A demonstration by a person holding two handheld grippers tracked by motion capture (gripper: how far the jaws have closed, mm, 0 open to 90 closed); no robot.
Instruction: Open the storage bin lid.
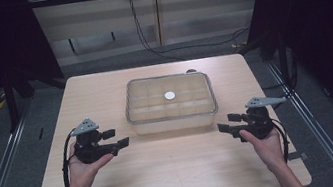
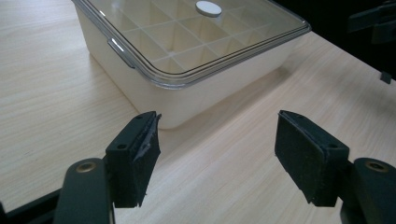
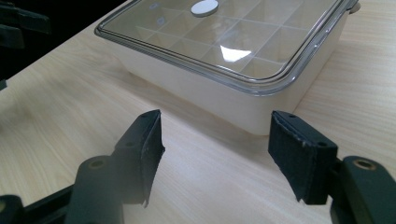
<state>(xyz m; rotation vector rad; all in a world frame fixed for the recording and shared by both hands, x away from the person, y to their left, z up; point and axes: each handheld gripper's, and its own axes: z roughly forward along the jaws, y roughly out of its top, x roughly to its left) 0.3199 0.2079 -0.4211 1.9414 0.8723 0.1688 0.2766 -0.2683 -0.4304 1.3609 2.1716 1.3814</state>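
A lidded box (image 1: 171, 103) with a gridded interior sits mid-bench (image 1: 167, 174), a white knob (image 1: 170, 95) centred on its clear lid. Left tongs (image 1: 113, 138) and right tongs (image 1: 227, 123) flank its near corners, well apart from it, both spread wide and empty, probably poised to lift the lid together.

light wood table (image 1: 118, 182). cream compartment box (image 1: 174, 121) toward far edge, centred; clear lid (image 1: 140, 100) on, white round disc (image 1: 170, 95) at lid's middle. black cables (image 1: 146, 41) on floor beyond.
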